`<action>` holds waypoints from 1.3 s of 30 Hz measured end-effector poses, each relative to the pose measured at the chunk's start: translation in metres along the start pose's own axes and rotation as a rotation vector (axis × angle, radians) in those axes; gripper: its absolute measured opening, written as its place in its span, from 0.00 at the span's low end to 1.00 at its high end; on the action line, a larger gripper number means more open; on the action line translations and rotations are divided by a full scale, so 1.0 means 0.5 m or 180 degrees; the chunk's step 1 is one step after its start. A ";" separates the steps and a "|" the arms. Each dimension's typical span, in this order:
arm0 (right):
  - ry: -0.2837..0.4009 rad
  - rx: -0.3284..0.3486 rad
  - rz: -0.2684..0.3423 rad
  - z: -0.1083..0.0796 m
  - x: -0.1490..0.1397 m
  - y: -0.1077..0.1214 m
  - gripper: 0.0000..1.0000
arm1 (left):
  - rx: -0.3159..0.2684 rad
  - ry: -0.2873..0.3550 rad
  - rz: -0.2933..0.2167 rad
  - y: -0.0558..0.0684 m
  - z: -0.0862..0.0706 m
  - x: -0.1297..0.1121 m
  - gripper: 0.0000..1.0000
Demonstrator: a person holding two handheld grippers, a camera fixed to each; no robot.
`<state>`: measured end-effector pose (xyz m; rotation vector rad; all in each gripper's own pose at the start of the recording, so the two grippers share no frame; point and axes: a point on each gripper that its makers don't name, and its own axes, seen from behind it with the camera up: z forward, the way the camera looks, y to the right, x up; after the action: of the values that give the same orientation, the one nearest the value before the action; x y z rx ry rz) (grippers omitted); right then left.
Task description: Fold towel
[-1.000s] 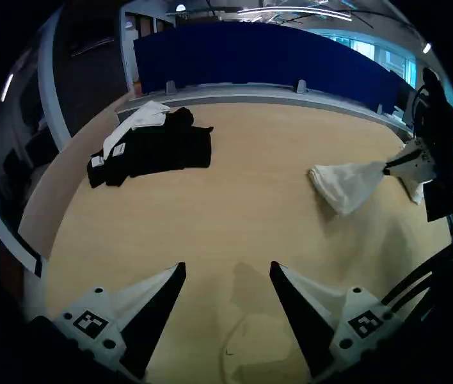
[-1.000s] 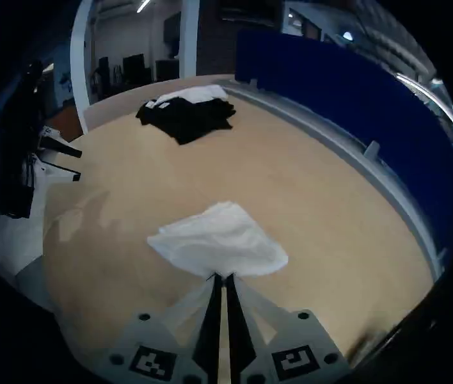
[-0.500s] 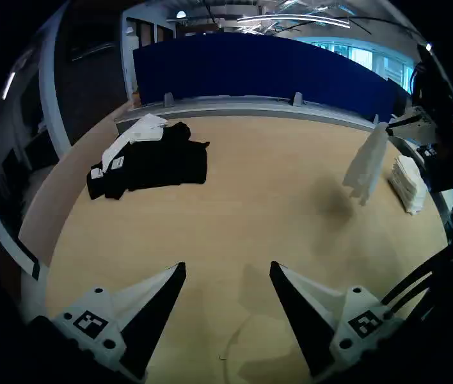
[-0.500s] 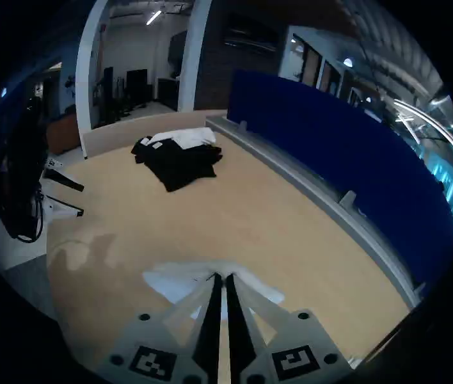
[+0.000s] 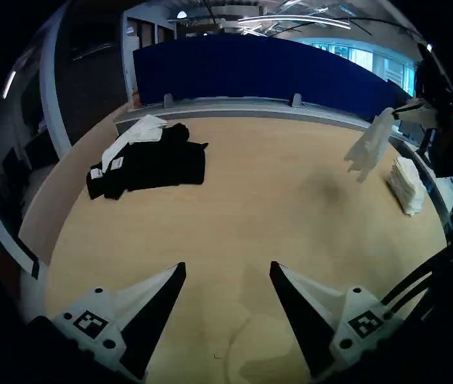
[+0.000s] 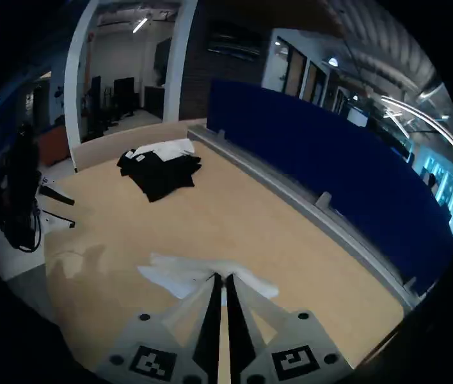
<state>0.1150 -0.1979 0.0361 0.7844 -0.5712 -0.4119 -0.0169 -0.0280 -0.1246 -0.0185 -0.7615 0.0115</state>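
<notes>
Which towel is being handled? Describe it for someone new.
Find the blue partition behind the wooden table and follow it rightward in the left gripper view. There a white towel hangs in midair from the right gripper, unlike the folded stack lying flat nearby.

The right tongs pinch a white towel over the wooden table

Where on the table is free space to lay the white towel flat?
The widest bare patch of the table lies between the dark clothes pile, the folded stack and the open left gripper. It is crowded at that pile and near the stack, where the right gripper holds the white towel.
</notes>
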 end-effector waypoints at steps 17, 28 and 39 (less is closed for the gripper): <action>-0.0105 -0.0396 0.0205 -0.109 -0.058 0.235 0.05 | 0.0021 -0.0046 0.0098 0.017 -0.001 0.002 0.98; -0.0244 -0.0662 0.0304 -0.157 -0.125 0.375 0.05 | 0.0039 -0.0083 0.0159 0.035 0.005 0.008 0.98; -0.0316 -0.0764 0.0353 -0.179 -0.162 0.439 0.05 | 0.0042 -0.0099 0.0217 0.054 0.011 0.020 0.98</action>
<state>0.1372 0.0355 0.1242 0.5021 -0.6415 -0.4098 -0.0136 -0.0005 -0.1144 -0.0319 -0.7917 0.0818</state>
